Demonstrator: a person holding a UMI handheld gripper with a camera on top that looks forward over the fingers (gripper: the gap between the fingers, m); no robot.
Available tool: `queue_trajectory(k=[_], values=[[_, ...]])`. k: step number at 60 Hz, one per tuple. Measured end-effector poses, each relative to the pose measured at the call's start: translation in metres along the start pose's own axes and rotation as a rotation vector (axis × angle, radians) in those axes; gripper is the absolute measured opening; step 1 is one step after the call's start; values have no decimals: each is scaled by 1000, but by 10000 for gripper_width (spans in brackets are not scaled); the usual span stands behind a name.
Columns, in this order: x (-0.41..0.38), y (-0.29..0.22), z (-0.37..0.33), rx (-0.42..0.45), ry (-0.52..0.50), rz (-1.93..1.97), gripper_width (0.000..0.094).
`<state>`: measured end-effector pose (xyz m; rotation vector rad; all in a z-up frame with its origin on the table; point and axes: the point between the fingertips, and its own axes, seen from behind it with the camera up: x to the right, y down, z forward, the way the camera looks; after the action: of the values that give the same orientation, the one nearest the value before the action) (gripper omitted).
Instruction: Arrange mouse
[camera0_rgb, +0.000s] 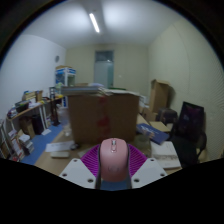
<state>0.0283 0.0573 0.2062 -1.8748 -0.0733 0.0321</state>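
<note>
Cluttered office behind; claw (113, 165) pinching a pale pink mouse (114, 158) between its pads.

Pale pink mouse (114, 160) with grey scroll wheel. Magenta, ribbed pads (93, 158) on white fingers (74, 171) of gripper (113, 166). Brown cardboard box (102, 116) with pale tape strip. Blue tabletop (45, 158). Black chair (187, 124). Off-white walls (30, 65). Bright white strip light (95, 22). Pale teal door (104, 69).
</note>
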Motion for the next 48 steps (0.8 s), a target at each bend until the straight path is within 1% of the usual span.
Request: queue_trajectory(k=[4,8,11,13,17,21,23,24,25,26,27,31,33,35,36,39,41,43,48], values=[[47,38,24,-54,40,28,341],[63,77,38,-122,56,16,341],[67,108,49,-177,45,14,341],[68,130,56,-213,20,21,343],[62,163,65,-263,-20,40,339],[62,191,69,-313,-30,41,340],[63,210,69,-361,-35,33,354],[63,214,69,-362,-40,27,367],[62,206,74,-322,-43,22,357],[63,211,72,-337,-47,27,351],[62,210,70,-325,-47,38,355],[61,208,71,-327,-54,66,443],[60,208,71,-346,-54,63,482],[59,211,70,-382,-59,52,547],[57,211,70,-401,-66,48,626],[50,209,67,-442,-82,60,758],[50,207,65,-460,-69,75,850],[50,203,63,-466,-50,85,826],[53,181,48,-436,-1,87,836]])
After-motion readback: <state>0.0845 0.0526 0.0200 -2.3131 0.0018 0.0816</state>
